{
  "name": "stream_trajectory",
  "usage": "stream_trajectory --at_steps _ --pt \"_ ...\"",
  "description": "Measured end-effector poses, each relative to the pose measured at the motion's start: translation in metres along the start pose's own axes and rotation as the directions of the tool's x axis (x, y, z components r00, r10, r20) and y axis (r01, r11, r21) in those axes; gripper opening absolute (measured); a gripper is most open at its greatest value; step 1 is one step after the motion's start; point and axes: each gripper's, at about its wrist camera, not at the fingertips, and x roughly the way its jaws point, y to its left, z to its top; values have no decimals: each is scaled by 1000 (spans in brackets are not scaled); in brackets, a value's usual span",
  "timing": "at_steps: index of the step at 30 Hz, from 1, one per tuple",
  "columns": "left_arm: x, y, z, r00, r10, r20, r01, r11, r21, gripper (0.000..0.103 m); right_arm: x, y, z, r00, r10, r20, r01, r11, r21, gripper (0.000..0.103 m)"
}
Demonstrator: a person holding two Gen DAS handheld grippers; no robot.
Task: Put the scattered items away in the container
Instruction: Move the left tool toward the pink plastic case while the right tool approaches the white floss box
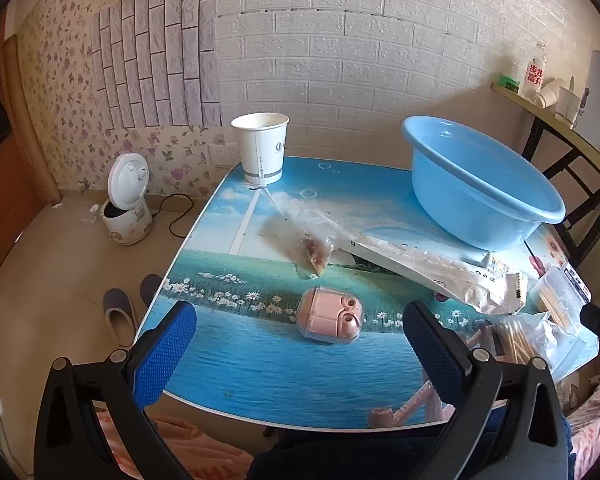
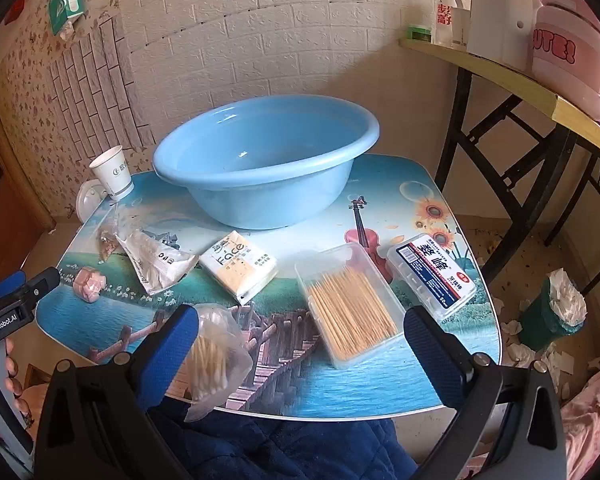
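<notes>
1. One low table [image 2: 380, 380] with rounded corners carries everything; its glossy top is printed with a lake, meadow and wooden bridge scene.
2. Blue plastic basin [image 2: 260, 200], round with a rolled rim and smooth walls, stands at the far side of the table. Nothing is visible inside it.
3. Left gripper [image 1: 300, 344]: black frame, blue knurled pads, jaws spread wide and holding nothing. It hovers above the near edge, with the pink case ahead between the fingers.
4. Right gripper [image 2: 300, 344]: same build, jaws spread wide, empty. The open toothpick tray lies ahead between its fingers.
5. Crinkled foil-and-paper sachet [image 2: 156, 264], long and flat, lies left of centre.
6. Open clear toothpick tray [image 2: 352, 312], rectangular, holds a packed layer of wooden sticks.
7. Clear lidded toothpick box [image 2: 432, 276] with a blue-and-white label lies just beside the tray.
8. Soft tissue pack [image 2: 240, 266], yellow and white, lies in front of the basin.
9. Clear bag of cotton swabs [image 2: 212, 356] sits at the near edge.
10. White paper cup [image 1: 260, 148] stands upright at the far left corner.
11. Pink rounded plastic case [image 1: 328, 316] lies on the near left.
</notes>
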Motion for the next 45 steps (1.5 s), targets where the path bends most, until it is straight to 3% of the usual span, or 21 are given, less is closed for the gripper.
stream_trajectory --at_steps 5,11,45 --pt "4 1 -2 1000 8 -8 -8 1000 3 103 -1 -4 0 999 43 4 -44 999 32 103" --pt "8 1 -6 1000 21 -19 -21 1000 12 103 5 -1 -3 1000 -21 -12 21 1000 -9 103" --pt "40 8 -20 996 6 -92 -4 1000 19 103 17 -46 -7 997 -76 -28 78 992 99 100"
